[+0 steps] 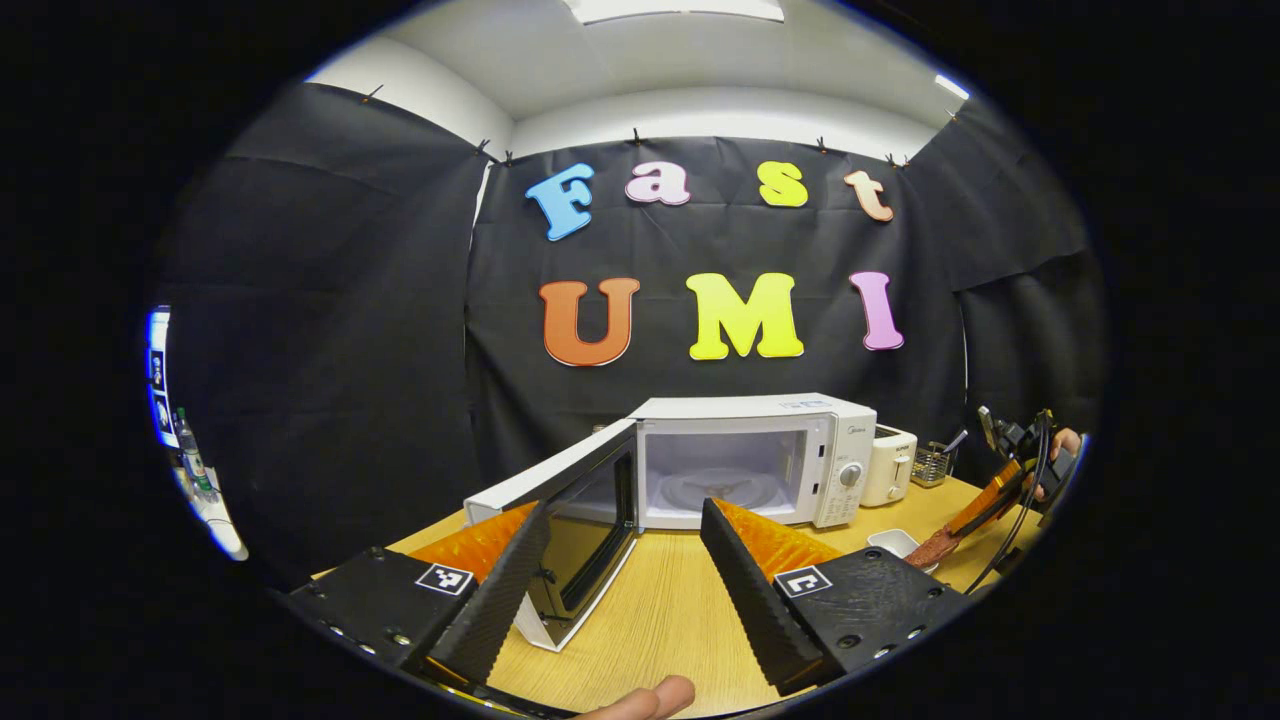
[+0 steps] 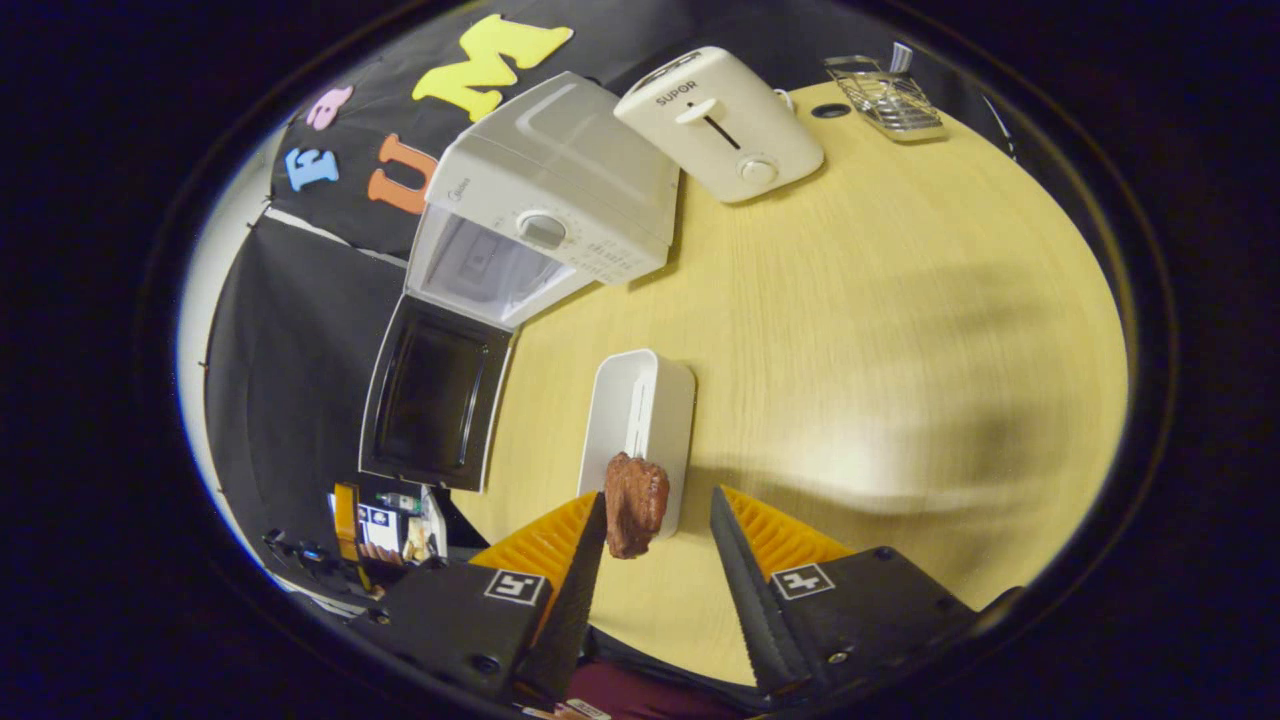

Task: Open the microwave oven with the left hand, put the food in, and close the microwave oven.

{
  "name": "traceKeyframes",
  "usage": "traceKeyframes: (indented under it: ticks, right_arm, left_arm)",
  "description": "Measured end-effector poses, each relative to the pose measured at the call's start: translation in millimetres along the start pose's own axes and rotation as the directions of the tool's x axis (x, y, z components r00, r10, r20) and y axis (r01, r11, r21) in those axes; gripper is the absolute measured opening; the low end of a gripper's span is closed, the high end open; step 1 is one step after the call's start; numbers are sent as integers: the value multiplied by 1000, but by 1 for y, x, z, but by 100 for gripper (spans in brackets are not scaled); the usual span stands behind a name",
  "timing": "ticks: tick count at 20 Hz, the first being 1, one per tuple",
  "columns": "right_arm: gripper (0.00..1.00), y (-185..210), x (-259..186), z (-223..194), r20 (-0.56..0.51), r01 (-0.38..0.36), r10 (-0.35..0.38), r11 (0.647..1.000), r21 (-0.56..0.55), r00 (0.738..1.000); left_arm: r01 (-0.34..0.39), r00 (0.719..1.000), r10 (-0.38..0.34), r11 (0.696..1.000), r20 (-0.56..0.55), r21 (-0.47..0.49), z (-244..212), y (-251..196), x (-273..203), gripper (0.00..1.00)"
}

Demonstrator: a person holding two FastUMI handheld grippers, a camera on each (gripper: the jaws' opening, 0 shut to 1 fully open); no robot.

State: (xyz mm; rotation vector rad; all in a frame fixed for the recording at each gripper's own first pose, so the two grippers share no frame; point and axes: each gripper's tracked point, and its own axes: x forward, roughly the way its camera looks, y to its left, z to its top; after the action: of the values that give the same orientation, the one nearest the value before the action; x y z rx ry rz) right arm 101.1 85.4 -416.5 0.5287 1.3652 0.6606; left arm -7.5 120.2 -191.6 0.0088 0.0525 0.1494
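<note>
The white microwave (image 1: 760, 450) stands at the back of the wooden table with its door (image 1: 575, 520) swung wide to the left and the glass turntable (image 1: 720, 488) showing inside. My left gripper (image 1: 625, 505) is open in front of it, and the door's free edge stands just inside its left finger without being pinched. In the right gripper view the microwave (image 2: 560, 170) and its door (image 2: 435, 400) lie to the upper left. My right gripper (image 2: 655, 530) is open. A brown piece of food (image 2: 635, 505) rests against its left fingertip, over the near end of a white dish (image 2: 640, 410).
A white toaster (image 2: 720, 120) stands right of the microwave, with a wire rack (image 2: 885, 95) beyond it. From the left gripper view the right gripper (image 1: 1000, 490) and its hand are at the far right, by the dish (image 1: 895, 542). Bare tabletop (image 2: 900, 300) spreads to the right.
</note>
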Motion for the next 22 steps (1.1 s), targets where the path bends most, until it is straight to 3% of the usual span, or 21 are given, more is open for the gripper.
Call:
traceKeyframes:
  ticks: [1,2,3,5,6,7,8,10,11,12,13,20,22]
  right_arm:
    - [50,4,2,-4,-20,-28,28,999,20,999]
    - [59,7,6,-4,-32,-52,54,998,42,998]
    - [52,9,8,-5,-41,-68,70,995,68,997]
    - [17,10,10,-11,-65,-81,88,992,101,994]
    - [12,11,8,-11,-62,-80,87,991,105,994]
    - [12,14,7,-11,-54,-80,85,992,95,995]
    - [19,18,3,-13,-44,-78,82,993,84,996]
    - [17,21,-4,-16,-11,-52,52,996,67,999]
    - [7,23,-9,-16,7,-38,38,998,57,999]
    - [16,27,-16,-18,27,-32,31,998,52,999]
    - [17,31,-22,-21,43,-29,27,999,46,999]
    - [11,75,-39,-39,182,-37,33,999,15,983]
    - [11,99,-35,-39,222,-67,62,998,17,973]
  left_arm:
    - [13,1000,-13,1000,-8,-5,-3,-5,-3,94]
    - [22,1000,-22,1000,-15,-7,-7,-8,-7,94]
    - [26,999,-26,1000,-22,-1,-10,-8,-8,94]
    - [33,999,-33,999,-27,8,-12,-10,-13,94]
    - [44,999,-44,999,-29,2,-11,-12,-17,94]
    - [52,998,-52,999,-26,0,-11,-14,-21,93]
    - [55,998,-55,998,-20,2,-9,-13,-24,94]
    - [65,998,-65,998,-13,2,-6,-15,-31,94]
    - [73,997,-73,997,-8,1,-4,-15,-33,94]
    - [80,997,-80,997,1,-1,-2,-16,-36,94]
    - [86,996,-86,996,8,-6,-1,-15,-40,94]
    - [154,987,-152,987,43,-40,5,-11,-66,94]
    - [169,984,-167,985,62,-41,8,-8,-73,94]
